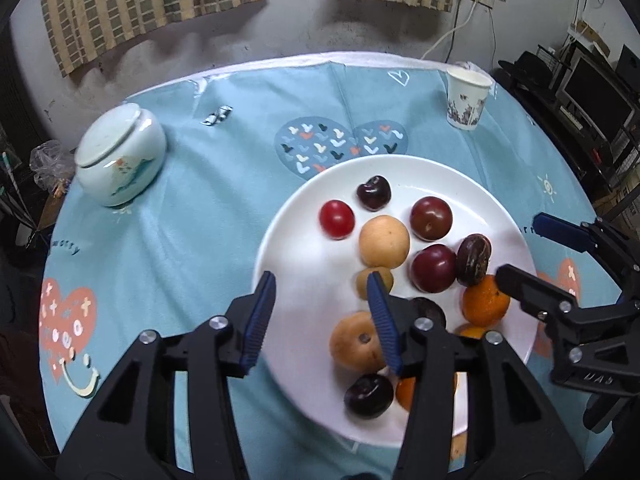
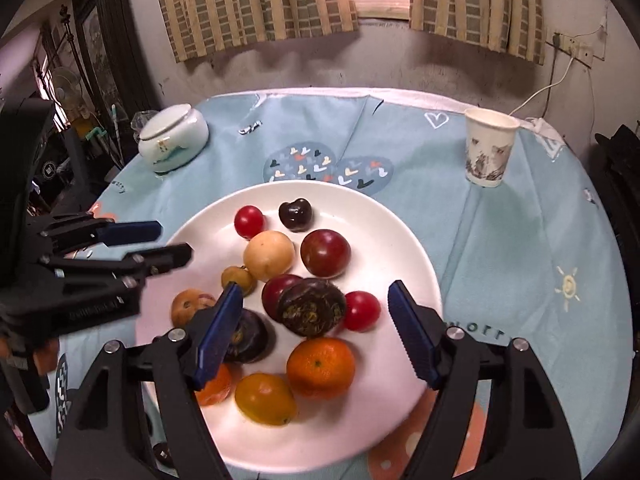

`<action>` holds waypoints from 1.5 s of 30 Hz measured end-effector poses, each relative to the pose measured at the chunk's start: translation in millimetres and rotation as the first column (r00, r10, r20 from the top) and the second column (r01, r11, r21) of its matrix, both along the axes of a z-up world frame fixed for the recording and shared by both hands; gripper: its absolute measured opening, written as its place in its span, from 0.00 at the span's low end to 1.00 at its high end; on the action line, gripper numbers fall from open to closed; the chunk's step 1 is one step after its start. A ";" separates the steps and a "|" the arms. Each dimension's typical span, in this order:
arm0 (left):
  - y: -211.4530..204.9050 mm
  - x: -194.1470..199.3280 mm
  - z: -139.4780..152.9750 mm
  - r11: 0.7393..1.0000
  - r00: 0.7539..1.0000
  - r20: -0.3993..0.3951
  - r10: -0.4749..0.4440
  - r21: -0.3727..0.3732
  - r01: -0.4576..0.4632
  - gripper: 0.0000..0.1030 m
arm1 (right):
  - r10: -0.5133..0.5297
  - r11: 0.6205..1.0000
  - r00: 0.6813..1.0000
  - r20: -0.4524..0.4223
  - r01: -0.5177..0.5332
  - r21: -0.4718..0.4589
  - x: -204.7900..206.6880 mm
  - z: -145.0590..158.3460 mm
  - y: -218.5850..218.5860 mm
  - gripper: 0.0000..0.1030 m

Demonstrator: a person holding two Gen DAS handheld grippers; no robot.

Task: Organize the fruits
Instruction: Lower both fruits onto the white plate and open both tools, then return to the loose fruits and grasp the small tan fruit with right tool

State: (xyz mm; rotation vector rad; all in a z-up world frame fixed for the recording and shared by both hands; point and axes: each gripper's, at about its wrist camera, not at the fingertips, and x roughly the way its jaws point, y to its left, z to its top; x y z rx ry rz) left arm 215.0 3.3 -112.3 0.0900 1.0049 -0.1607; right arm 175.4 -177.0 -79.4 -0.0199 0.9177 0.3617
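Your left claw and right claw are both hovering wide, gripping nothing, over the round white plate, where the mixed round fruits are lying; a wrinkled dark fruit is sitting between the right fingers.

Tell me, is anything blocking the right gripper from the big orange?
Nothing visible does. The right gripper hangs open over the white plate, and the big orange lies uncovered between its fingers.
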 end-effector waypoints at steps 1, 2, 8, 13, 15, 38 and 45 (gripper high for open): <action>5.7 -6.7 5.5 1.000 1.000 0.010 0.005 -0.004 -0.005 0.55 | 0.002 1.000 1.000 0.004 -0.002 -0.001 -7.0 3.8 -1.9 0.73; 10.4 -12.9 9.9 1.000 1.000 0.019 0.009 -0.005 -0.009 0.56 | 0.003 1.000 1.000 0.006 -0.003 -0.004 -16.0 7.9 -3.4 0.73; 37.7 -78.7 20.7 1.000 0.999 0.050 -0.003 0.009 0.003 0.70 | 0.030 1.000 0.999 -0.027 -0.029 0.011 -82.4 12.1 -6.9 0.73; 59.8 -144.1 1.1 1.000 1.000 -0.017 0.008 -0.016 -0.008 0.71 | 0.112 0.993 0.988 -0.110 -0.108 0.043 -143.9 -8.3 17.3 0.73; 66.7 -166.7 -8.8 0.999 0.998 -0.052 0.020 -0.036 -0.021 0.71 | 0.142 0.989 0.979 -0.148 -0.136 0.050 -158.6 -18.7 31.6 0.73; 77.4 -211.9 -26.5 0.995 0.993 -0.119 0.027 -0.091 -0.038 0.75 | 0.247 0.969 0.948 -0.201 -0.241 0.057 -175.5 -44.0 86.7 0.27; 33.1 -180.2 -52.1 0.998 0.988 -0.138 -0.062 -0.040 0.057 0.63 | 0.167 0.985 0.960 -0.225 -0.154 0.074 -193.4 -42.9 59.4 0.27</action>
